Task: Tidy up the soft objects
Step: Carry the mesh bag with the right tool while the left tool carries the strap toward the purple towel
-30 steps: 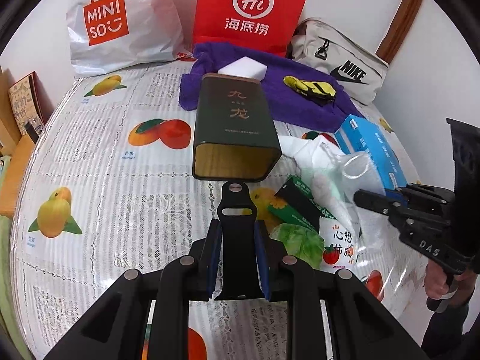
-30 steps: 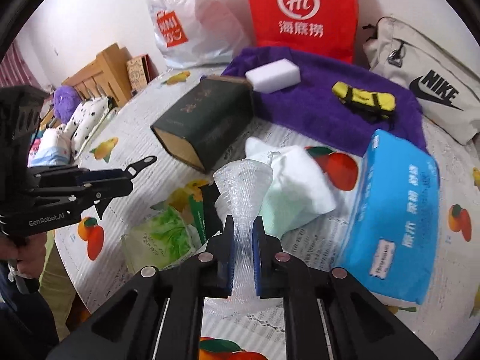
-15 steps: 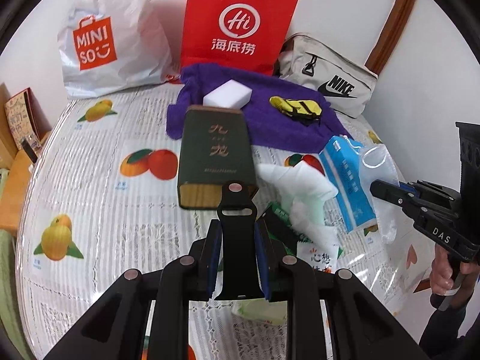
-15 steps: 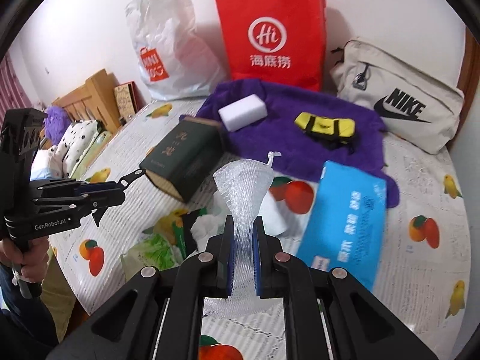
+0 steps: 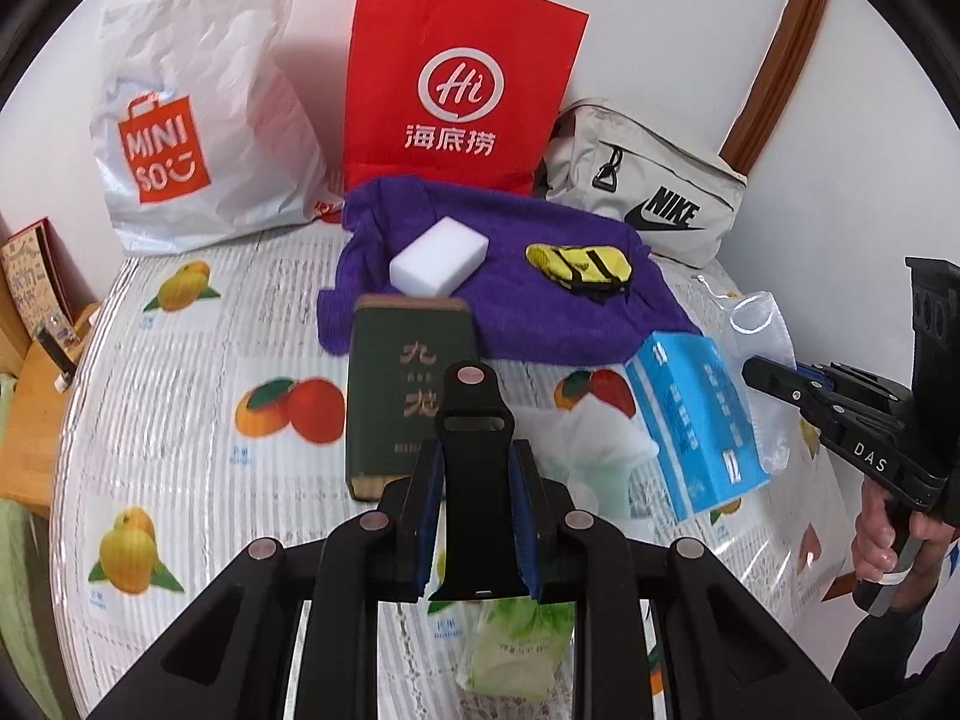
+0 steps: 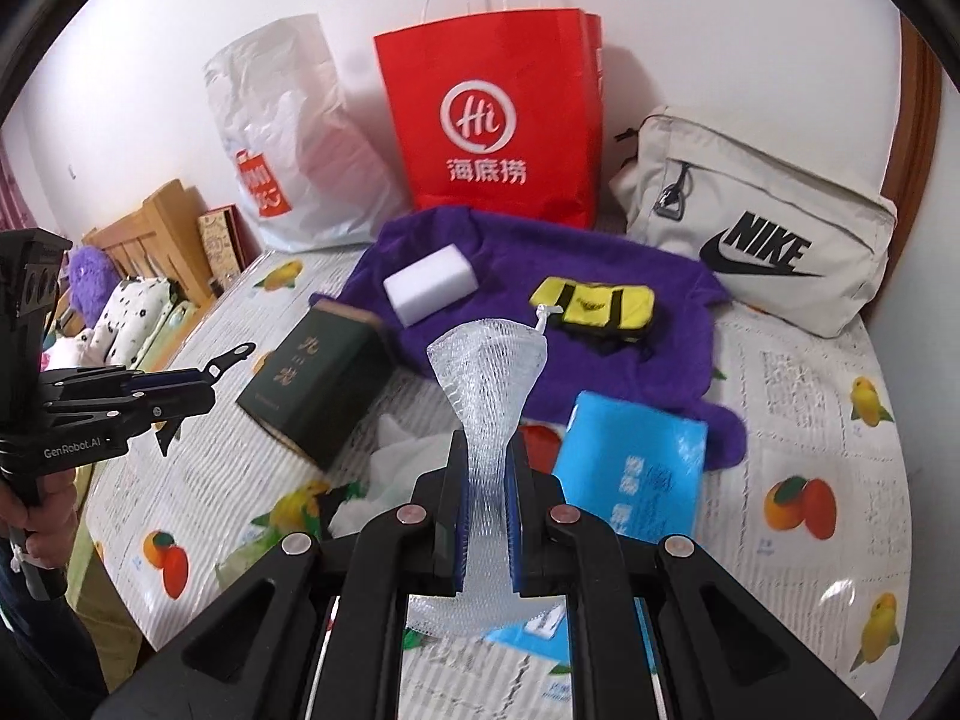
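My left gripper [image 5: 474, 468] is shut on a black rubber strap [image 5: 472, 414] that sticks up between its blue pads, held above the bed. My right gripper [image 6: 487, 474] is shut on a clear foam mesh sleeve [image 6: 489, 360] that flares open above the fingers. Below on the fruit-print bed cover lie a purple towel [image 5: 540, 306] carrying a white sponge [image 5: 438, 255] and a yellow pouch [image 5: 579, 264]. A white cloth [image 5: 600, 438] and a blue tissue pack [image 5: 696, 414] are nearer. The right gripper [image 5: 774, 375] shows at the right edge of the left wrist view.
A dark green box [image 5: 402, 384] lies mid-bed, and a green packet [image 5: 516, 642] lies at the near edge. A red paper bag [image 5: 462, 90], a white Miniso bag [image 5: 192, 120] and a beige Nike bag [image 5: 648, 192] stand against the wall. A wooden headboard [image 6: 168, 222] is at the left.
Both grippers have risen and drawn back from the bed, each keeping its object. The box, cloth and tissue pack now look smaller and lower in both views.
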The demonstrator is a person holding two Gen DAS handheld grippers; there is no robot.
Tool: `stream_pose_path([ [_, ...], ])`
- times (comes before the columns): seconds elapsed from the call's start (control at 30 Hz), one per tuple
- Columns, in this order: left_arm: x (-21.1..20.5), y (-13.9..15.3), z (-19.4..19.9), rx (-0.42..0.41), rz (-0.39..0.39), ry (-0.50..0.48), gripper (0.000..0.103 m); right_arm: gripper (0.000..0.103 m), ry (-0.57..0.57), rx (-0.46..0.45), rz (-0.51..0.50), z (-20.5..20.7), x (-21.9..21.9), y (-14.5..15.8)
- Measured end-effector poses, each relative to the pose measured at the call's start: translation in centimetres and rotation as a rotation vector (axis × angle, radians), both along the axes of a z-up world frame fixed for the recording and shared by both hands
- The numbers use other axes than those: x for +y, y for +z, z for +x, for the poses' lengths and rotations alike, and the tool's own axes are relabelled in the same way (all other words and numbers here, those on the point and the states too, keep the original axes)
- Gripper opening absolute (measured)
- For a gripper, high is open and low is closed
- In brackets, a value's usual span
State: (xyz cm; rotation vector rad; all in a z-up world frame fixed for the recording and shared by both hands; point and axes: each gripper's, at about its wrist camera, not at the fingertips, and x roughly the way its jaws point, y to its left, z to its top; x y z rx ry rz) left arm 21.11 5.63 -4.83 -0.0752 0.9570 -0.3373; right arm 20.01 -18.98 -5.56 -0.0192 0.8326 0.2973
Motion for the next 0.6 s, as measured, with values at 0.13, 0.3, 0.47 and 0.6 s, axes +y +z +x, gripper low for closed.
stream_pose_path([
  [0.13, -0.6, 0.5, 1.6, -0.009, 0.010, -0.009, 0.021, 0.010, -0.017, -0.005, -0.009, 1.4, -0.8, 0.4],
  [0.3, -1.2, 0.8, 4.2, -0.010, 0.007, -0.009, 0.021, 0.010, -0.043, -0.007, -0.021, 3.9, -1.9, 0.4],
  [0.47, -2.0, 1.0, 6.7, -0.013, 0.018, -0.016, 0.021, 0.010, -0.073, -0.001, -0.020, 6.6, -3.1, 0.1],
  [0.6, -3.0, 0.8, 8.8, -0.013, 0.030, -0.028, 0.021, 0.010, -0.094, 0.010, -0.024, 9.2, -3.9, -0.3],
])
